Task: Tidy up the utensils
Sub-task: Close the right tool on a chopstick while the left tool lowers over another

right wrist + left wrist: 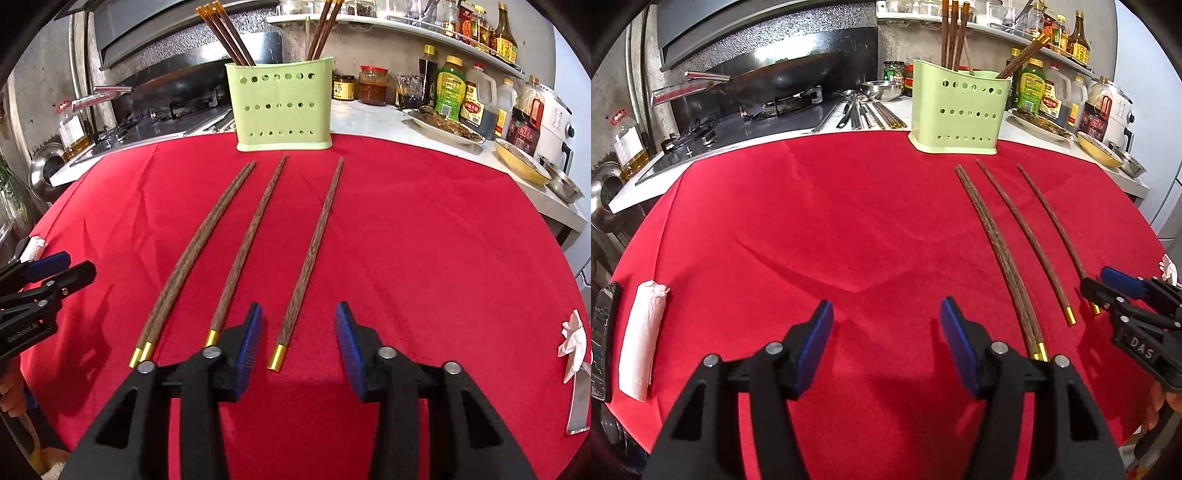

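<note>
Four wooden chopsticks (258, 236) lie mid-frame on the red cloth (424, 240), long axes running toward the green holder (282, 107) at top centre, gold caps nearest the camera. The right gripper (299, 347) hovers low at the bottom, jaws spread around the rightmost cap. At lower left, the left gripper (886, 338) is spread over bare cloth.

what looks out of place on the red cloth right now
Four loose chopsticks lie flat on the red cloth, a touching pair and two singles, while the rest stand in the green holder. A crumpled tissue sits at the right edge.
</note>
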`<act>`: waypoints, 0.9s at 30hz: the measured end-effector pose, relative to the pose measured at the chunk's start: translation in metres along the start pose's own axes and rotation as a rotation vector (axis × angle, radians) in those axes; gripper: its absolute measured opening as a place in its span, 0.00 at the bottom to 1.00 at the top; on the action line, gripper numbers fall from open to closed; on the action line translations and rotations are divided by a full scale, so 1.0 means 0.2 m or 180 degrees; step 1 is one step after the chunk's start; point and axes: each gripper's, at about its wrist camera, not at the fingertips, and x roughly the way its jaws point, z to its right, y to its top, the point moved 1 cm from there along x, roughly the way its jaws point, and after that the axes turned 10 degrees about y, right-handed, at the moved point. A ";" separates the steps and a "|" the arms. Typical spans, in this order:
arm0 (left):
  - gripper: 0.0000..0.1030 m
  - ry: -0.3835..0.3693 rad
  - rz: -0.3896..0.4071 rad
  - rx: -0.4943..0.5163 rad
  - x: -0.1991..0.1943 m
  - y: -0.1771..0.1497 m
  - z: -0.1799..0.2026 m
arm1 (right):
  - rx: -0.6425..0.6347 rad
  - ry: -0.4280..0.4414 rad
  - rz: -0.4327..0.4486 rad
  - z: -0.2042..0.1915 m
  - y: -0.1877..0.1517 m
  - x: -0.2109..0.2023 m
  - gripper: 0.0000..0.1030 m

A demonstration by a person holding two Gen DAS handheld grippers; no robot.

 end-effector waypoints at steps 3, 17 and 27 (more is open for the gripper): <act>0.58 -0.0066 -0.0007 0.0033 -0.01 0.00 0.03 | -0.0033 -0.0030 0.0011 0.01 -0.01 0.00 0.30; 0.58 -0.0525 -0.0073 0.0286 0.02 -0.02 0.29 | 0.0202 -0.0257 0.0067 0.23 -0.09 -0.13 0.07; 0.56 -0.0352 -0.0170 0.0326 0.07 -0.01 0.32 | 0.0285 -0.0168 0.0095 0.26 -0.11 -0.15 0.07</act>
